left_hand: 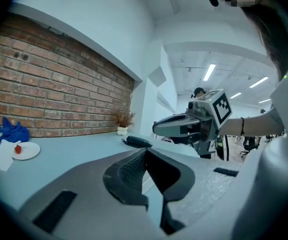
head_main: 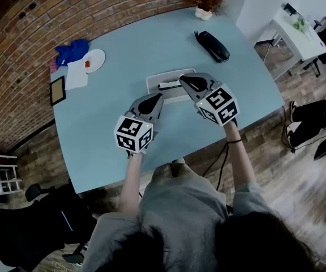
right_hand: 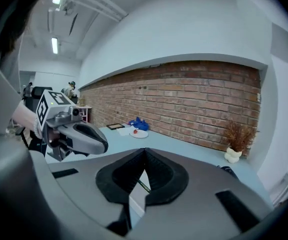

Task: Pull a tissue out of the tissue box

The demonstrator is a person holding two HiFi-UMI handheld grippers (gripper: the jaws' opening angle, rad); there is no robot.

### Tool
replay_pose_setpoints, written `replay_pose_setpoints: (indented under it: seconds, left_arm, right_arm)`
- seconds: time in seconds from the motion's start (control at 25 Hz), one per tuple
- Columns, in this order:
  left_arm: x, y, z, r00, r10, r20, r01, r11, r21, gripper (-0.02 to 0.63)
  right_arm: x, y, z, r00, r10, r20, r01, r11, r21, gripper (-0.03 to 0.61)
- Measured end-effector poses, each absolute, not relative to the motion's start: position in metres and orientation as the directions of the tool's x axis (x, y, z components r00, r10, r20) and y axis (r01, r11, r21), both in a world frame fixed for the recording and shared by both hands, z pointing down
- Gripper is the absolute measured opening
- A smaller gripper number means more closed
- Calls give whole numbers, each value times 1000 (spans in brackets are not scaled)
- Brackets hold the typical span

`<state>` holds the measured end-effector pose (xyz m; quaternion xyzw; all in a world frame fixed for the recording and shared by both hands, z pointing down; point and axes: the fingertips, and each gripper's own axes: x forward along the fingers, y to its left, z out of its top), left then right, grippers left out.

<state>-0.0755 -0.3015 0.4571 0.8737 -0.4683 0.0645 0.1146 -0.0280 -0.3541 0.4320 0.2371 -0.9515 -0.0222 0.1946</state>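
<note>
The tissue box [head_main: 172, 79], flat and pale grey with a dark slot on top, lies in the middle of the light blue table [head_main: 140, 44]. My left gripper [head_main: 158, 97] hovers at its near left corner, jaws shut and holding nothing. My right gripper [head_main: 182, 82] is over the box's right part, beside the slot, jaws also shut and empty. In the left gripper view my own pads meet at the left gripper's tip [left_hand: 144, 151], and the right gripper [left_hand: 157, 129] points in from the right. In the right gripper view the right gripper [right_hand: 144, 150] shows white box surface under its jaws.
A black handset [head_main: 211, 46] and a dried plant in a white pot [head_main: 206, 0] stand at the table's far right. At the far left are a white plate [head_main: 95, 60], a blue cloth [head_main: 72, 51], a white napkin [head_main: 76, 76] and a dark frame [head_main: 57, 90].
</note>
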Motion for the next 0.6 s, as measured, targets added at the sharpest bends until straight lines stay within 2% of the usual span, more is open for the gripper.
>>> replay_pose_setpoints:
  seconds: [0.6]
  left_arm:
    - [-82,-310,492,571,-766,295,-821,-542,181,3]
  right_arm:
    - [-46,-364,487,-721,-348,599,-191,931,311,2]
